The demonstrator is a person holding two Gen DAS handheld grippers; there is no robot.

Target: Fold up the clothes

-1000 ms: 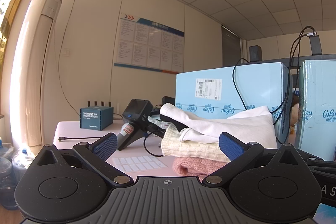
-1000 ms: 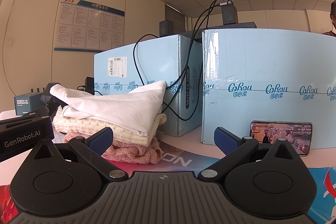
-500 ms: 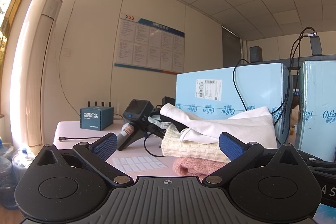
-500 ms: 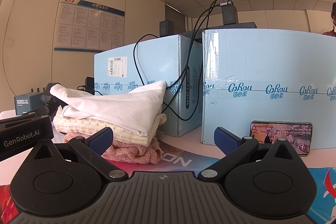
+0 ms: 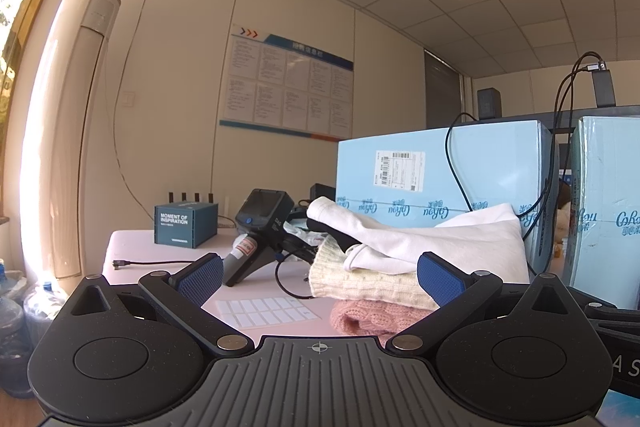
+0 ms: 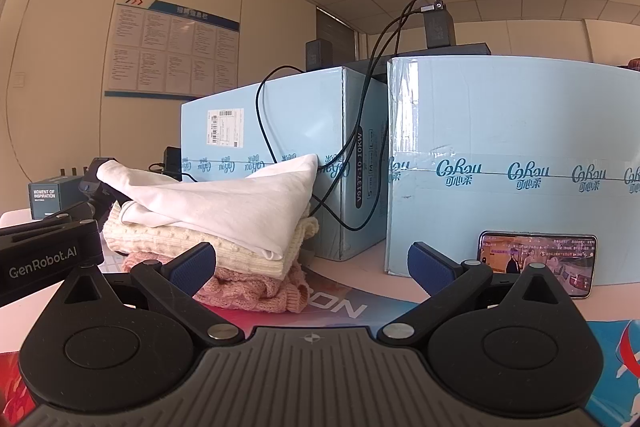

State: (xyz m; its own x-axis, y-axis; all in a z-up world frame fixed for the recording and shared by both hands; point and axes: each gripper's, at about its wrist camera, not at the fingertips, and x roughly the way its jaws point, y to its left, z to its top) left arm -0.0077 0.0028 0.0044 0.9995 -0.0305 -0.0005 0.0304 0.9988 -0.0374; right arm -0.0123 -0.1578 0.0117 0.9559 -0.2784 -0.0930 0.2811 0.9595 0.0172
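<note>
Clothes are lying in a folded stack on the desk [image 5: 132, 247]: a smooth white cotton garment [image 6: 224, 203] is draped loosely on top, a cream cable-knit sweater [image 6: 192, 239] is sitting under it, and a chunky pink knit [image 6: 256, 291] is forming the base. We are seeing the left tool [image 5: 320, 279] resting low with its jaws spread wide and gripping nothing, its blue ribbed pads [image 5: 200, 277] framing the stack, which is lying just ahead and slightly right of centre. The right tool [image 6: 312, 263] is likewise gaping wide and empty, with the stack sitting ahead toward its left finger, apart from the pads. Behind the stack, pale blue cardboard boxes [image 6: 516, 163] are standing, printed with a "CoRou" logo, and one is carrying a barcode label [image 5: 398, 171]. Black cables [image 6: 360, 115] are trailing down over them. A phone [image 6: 536, 263] with a lit screen is leaning against the right box. A small dark box [image 5: 186, 223] is reading "MOMENT OF INSPIRATION", and the left tool's body in the right view is showing "GenRobot.AI". A black handheld scanner [image 5: 256, 235] is standing beside a sheet of white stickers [image 5: 266, 311].
</note>
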